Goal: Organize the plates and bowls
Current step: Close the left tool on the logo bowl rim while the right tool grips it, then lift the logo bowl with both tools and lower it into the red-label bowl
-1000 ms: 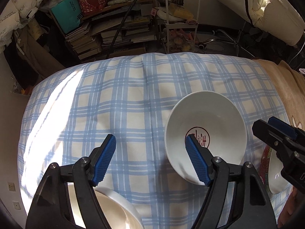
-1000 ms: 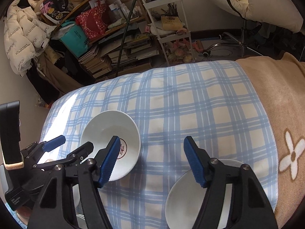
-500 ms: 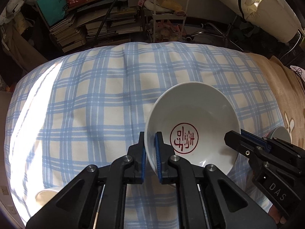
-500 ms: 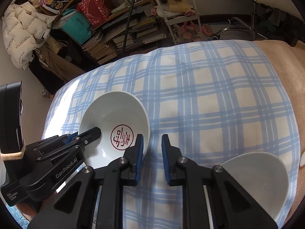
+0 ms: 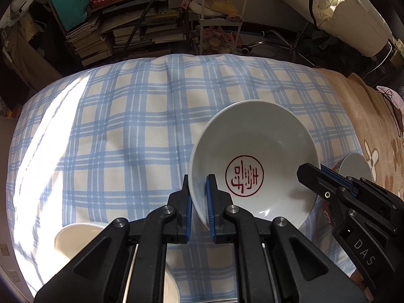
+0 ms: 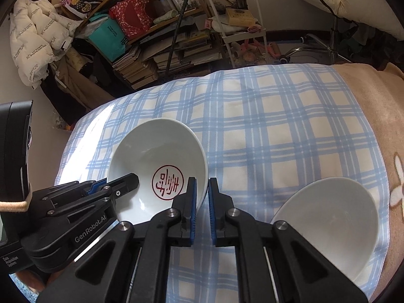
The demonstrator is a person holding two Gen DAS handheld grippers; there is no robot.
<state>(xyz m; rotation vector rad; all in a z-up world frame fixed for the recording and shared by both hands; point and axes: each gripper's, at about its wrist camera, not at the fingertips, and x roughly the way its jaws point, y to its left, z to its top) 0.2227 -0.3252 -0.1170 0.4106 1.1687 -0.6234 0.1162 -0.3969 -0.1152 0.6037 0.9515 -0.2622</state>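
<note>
White bowl w/ red seal mark (image 5: 252,166) sits mid-frame on the blue plaid cloth (image 5: 126,126), tilted, its left rim up between the pads of the left gripper (image 5: 198,197). That gripper is clamped on the rim wall, one pad outside, one inside. Right gripper (image 6: 202,199) is clamped on the opposite rim in the same way, so the bowl is pinched at two sides. It looks like glazed ceramic: stiff, prob. fairly heavy for its size, slick on the glaze and breakable if it slips. A rim pinch gives only a thin contact strip, so it's best to keep both grips deep on the wall, not on the lip, and keep the bowl near level; any tilt loads one pad & the glaze could slide. The ribbed blue pads should help w/ friction. The surface under the cloth looks soft & puffy, so it cushions a drop but won't hold a bowl steady. Outward: plain white bowl (image 6: 328,222) lies near the right edge of the cloth, just beside a tan blanket w/ flower print (image 6: 394,192). In the left view, another white dish (image 5: 75,234) peeks out at lower left, partly under the gripper body, and a small bowl w/ reddish outside (image 5: 353,166) shows behind the right gripper. Beyond the cloth edge: book stacks (image 6: 141,65), white cart (image 6: 234,20).
</note>
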